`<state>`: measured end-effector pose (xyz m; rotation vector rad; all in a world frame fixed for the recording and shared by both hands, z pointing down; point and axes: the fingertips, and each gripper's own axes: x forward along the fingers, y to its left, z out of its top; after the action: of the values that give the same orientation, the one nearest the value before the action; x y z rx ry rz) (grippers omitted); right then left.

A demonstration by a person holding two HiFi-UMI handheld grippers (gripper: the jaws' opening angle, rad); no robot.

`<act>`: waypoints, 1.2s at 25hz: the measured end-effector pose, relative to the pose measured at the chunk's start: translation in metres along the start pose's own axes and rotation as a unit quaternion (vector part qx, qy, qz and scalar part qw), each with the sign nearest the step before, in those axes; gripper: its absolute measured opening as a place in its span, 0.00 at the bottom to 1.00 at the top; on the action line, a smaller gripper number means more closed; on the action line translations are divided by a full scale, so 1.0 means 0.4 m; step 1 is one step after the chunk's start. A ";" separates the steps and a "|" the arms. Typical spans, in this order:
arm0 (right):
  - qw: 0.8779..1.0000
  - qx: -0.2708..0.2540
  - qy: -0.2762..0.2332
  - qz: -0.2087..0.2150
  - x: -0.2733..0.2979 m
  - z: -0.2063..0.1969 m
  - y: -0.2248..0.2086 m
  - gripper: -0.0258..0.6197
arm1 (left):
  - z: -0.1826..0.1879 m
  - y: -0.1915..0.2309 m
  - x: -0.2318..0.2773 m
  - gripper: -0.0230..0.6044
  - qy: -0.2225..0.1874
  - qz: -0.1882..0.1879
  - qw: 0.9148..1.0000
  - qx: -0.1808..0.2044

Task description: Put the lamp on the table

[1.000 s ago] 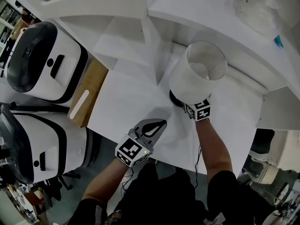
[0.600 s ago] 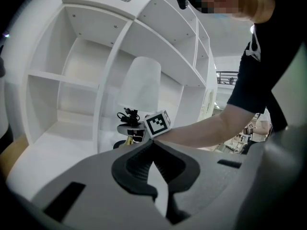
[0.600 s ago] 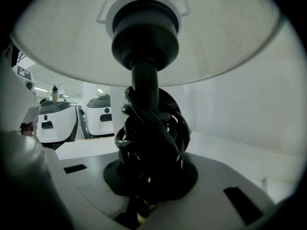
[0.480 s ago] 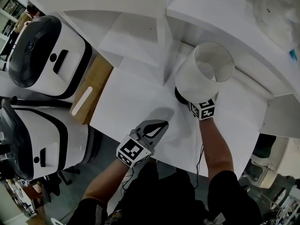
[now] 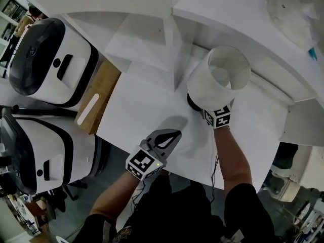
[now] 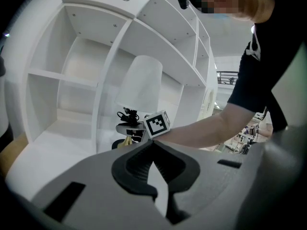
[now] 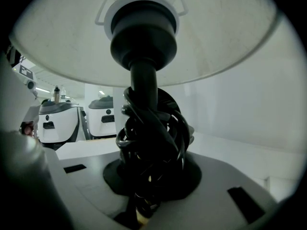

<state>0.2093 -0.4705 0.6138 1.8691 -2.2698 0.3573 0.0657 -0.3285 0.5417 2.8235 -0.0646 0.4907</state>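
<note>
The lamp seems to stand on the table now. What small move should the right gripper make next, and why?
Probably open fully, then draw straight back. The lamp appears to rest by its black base on the white table, and the fingers of the right gripper, around the cord-wrapped stem, are opening. A sideways pull might tip the lamp.

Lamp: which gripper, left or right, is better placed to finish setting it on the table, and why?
Right. The right gripper has the lamp by its cord-wrapped stem, between jaws that are opening. The left gripper is shut, empty, and apart from the lamp, near the front edge of the table.
</note>
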 end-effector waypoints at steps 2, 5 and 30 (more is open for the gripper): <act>1.000 0.002 0.001 0.001 -0.002 -0.001 0.000 0.14 | -0.006 -0.002 -0.003 0.05 0.003 0.002 1.000 0.002; 1.000 0.012 0.000 -0.001 -0.012 -0.006 -0.002 0.18 | -0.007 -0.008 -0.010 0.05 0.006 0.005 1.000 0.004; 0.998 0.053 0.041 -0.003 -0.322 -0.077 0.037 0.10 | -0.009 -0.144 -0.042 0.05 -0.019 0.088 0.995 -0.039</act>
<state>0.2195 -0.3381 0.6051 1.8725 -2.2323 0.5541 0.0538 -0.2721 0.5245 2.7646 -0.3348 0.4621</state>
